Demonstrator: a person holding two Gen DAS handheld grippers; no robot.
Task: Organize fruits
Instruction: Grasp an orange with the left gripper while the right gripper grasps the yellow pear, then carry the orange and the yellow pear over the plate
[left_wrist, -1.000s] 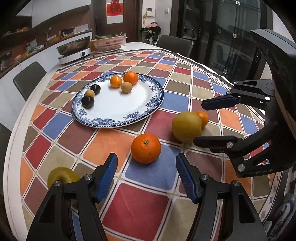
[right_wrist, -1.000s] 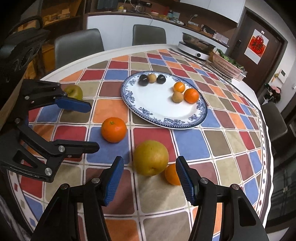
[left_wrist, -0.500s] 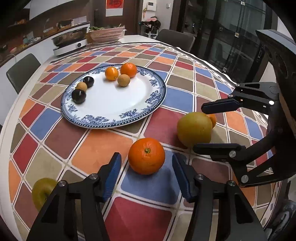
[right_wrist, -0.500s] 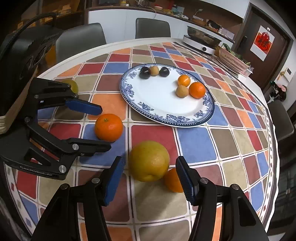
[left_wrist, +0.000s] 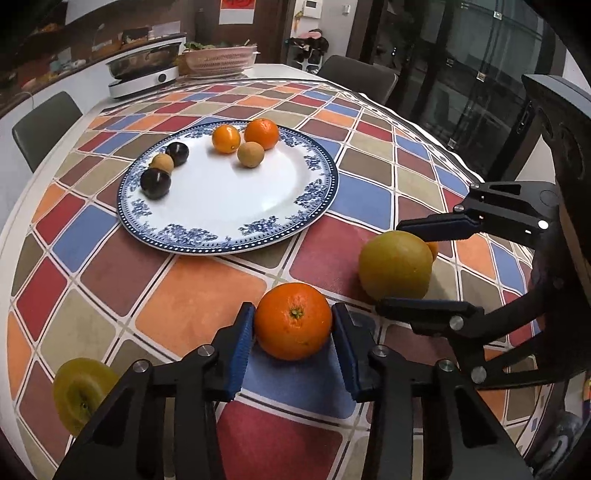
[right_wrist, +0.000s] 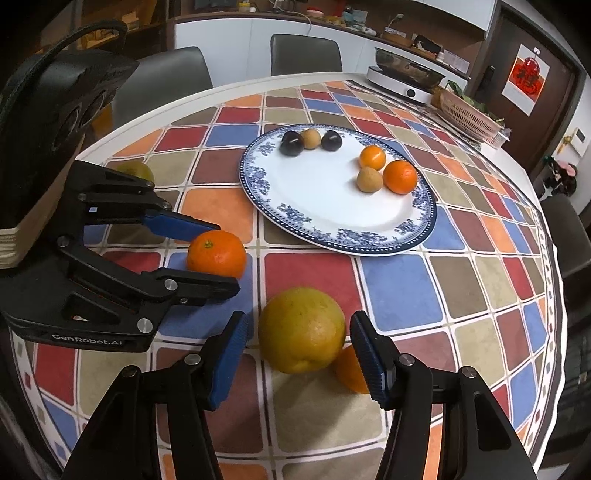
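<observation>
The left gripper (left_wrist: 293, 334) brackets the bright round orange (left_wrist: 293, 321) on the bench with its chequered cloth (left_wrist: 199, 295). Its fingers (left_wrist: 240, 345) have just been closing, and both blue pads now appear to touch the fruit's sides, which rests on a blue square at about 5 o'clock from the blue-patterned white plate (left_wrist: 229, 206). The right gripper (right_wrist: 297, 350) straddles the large yellow-green citrus fruit (right_wrist: 301, 328); its fingers have been narrowing too, but narrow gaps remain on both sides, so it holds nothing. A small orange (right_wrist: 349, 371) lies just behind that fruit, at its 4 o'clock.

The step looks like a two-handed pickup. Next, the left should firm its grip and lift toward 11 o'clock onto the plate; the right must finish closing without nudging the small orange.
</observation>
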